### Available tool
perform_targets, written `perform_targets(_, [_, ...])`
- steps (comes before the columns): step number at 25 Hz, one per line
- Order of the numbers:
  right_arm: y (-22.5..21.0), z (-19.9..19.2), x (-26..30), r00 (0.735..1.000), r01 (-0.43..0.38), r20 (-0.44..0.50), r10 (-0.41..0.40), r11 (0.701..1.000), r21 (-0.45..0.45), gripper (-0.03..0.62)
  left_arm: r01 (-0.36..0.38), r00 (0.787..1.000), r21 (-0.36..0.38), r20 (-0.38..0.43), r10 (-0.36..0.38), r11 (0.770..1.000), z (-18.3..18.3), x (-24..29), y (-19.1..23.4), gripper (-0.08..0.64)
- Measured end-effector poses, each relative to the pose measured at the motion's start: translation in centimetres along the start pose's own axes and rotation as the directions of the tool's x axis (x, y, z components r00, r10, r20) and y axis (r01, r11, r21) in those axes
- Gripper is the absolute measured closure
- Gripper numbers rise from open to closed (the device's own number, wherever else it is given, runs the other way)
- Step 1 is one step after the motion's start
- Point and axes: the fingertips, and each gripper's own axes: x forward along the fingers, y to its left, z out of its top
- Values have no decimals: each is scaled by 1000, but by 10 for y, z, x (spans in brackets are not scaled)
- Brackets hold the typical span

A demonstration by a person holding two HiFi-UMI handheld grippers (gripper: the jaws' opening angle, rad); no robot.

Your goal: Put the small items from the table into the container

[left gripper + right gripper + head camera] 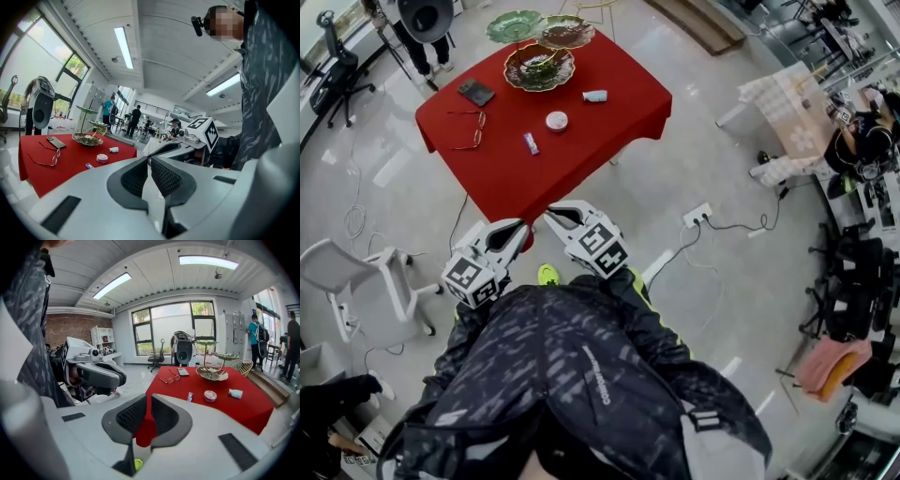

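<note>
Trinkets lie scattered over the red table, each well apart from its neighbour, which I'd guess is deliberate so that every one can be picked up singly: a pair of glasses, a dark flat phone-like slab, a small round tin, a little wrapped bar and a pale packet. The container, a tiered stand of shallow dishes, sits at the far edge of the cloth, just beyond the tin and packet, so each item has only a short way to go. None of them looks to be in it yet, though I can't see into the upper dishes well.

The person stands short of the table's near corner, out of reach of everything. The left gripper and right gripper are carried side by side in front of the body, tips near each other and aimed ahead at the table, elbows tucked in. Both are clenched on nothing: in each gripper view the ribbed pads stand nearly together, with only floor or red cloth showing through the slit. To my eye the job has not begun, and the nearest pick would be the wrapped bar
</note>
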Motion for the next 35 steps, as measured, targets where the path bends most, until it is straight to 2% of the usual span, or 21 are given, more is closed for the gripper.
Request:
perform_targets(10, [-47,13,49,998,19,-59,-20,1000,-14,560,-68,996,-24,49,69,997,23,-10,53,531])
perform_targets(19, [-97,-2,106,988,-15,-150,19,999,30,495,-155,981,-61,113,161,986,37,-23,107,531])
perform_targets(24, [-136,-9,138,981,-4,-192,13,999,48,472,-188,975,-42,110,191,981,43,-15,133,531])
perform_targets(35, [-181,-48,192,951,24,-310,6,996,91,431,-231,970,-85,58,236,969,34,-3,157,531])
